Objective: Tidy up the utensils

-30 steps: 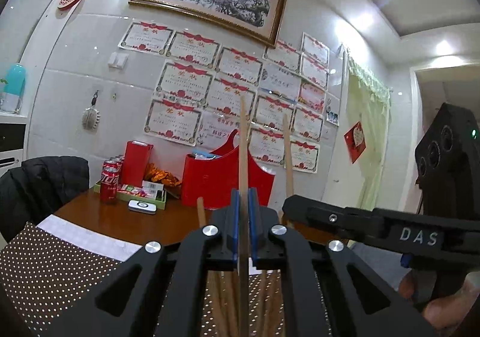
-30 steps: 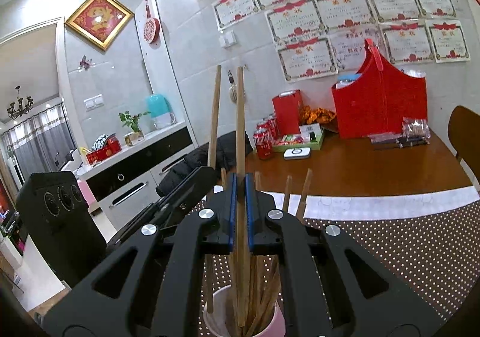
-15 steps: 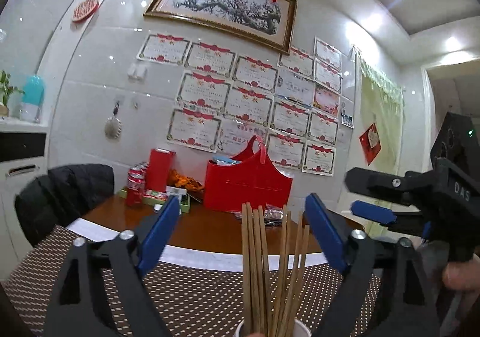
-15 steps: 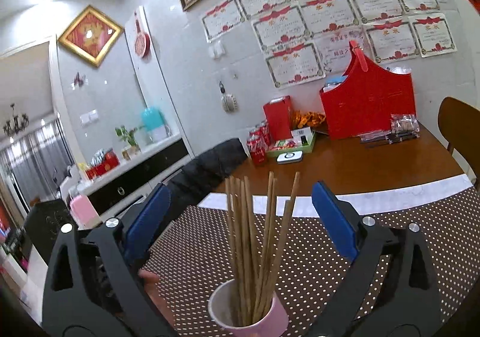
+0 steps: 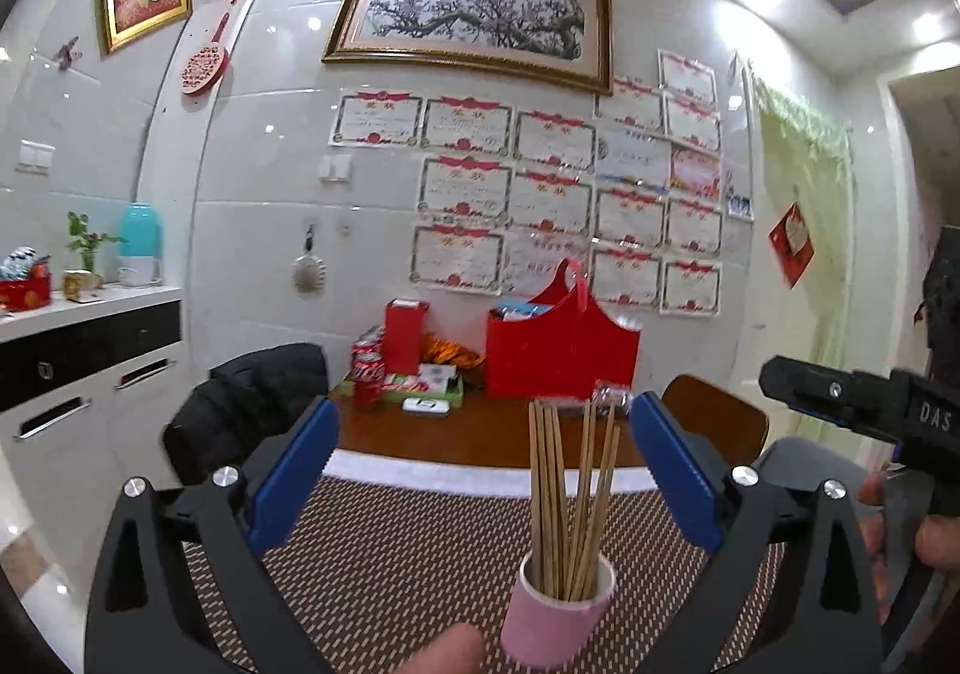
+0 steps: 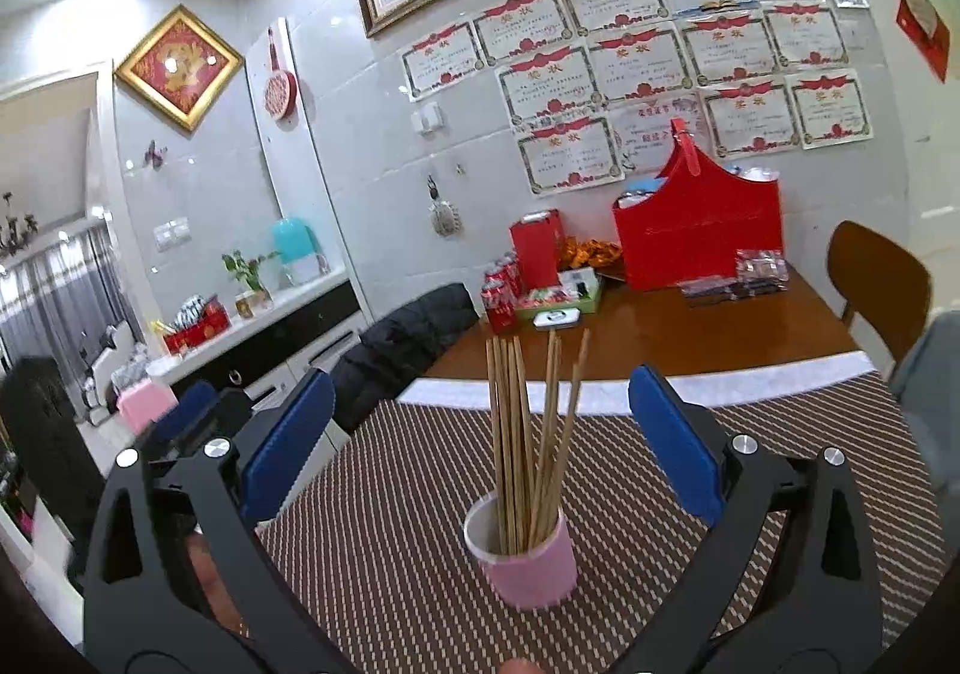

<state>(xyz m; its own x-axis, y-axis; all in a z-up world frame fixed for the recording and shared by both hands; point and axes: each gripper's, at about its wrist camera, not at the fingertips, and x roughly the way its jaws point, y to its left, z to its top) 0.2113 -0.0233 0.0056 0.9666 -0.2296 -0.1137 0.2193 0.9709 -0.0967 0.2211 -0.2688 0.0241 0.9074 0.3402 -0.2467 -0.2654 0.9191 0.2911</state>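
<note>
Both grippers, left gripper [image 5: 480, 470] and right gripper [image 6: 480, 440], have just been opening; their jaws gape wide, empty. The chopsticks [image 6: 522, 446] stand in the pink cup [image 6: 528, 566] on the tabletop's woven mat [image 6: 390, 494]. They look light, stiff and slippery: pinch them mid-shaft.

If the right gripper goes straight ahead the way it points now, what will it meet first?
Probably the chopsticks standing in the pink cup. They rise between the open jaws of the right gripper, nothing nearer in the way. How far ahead they stand is unclear.
</note>
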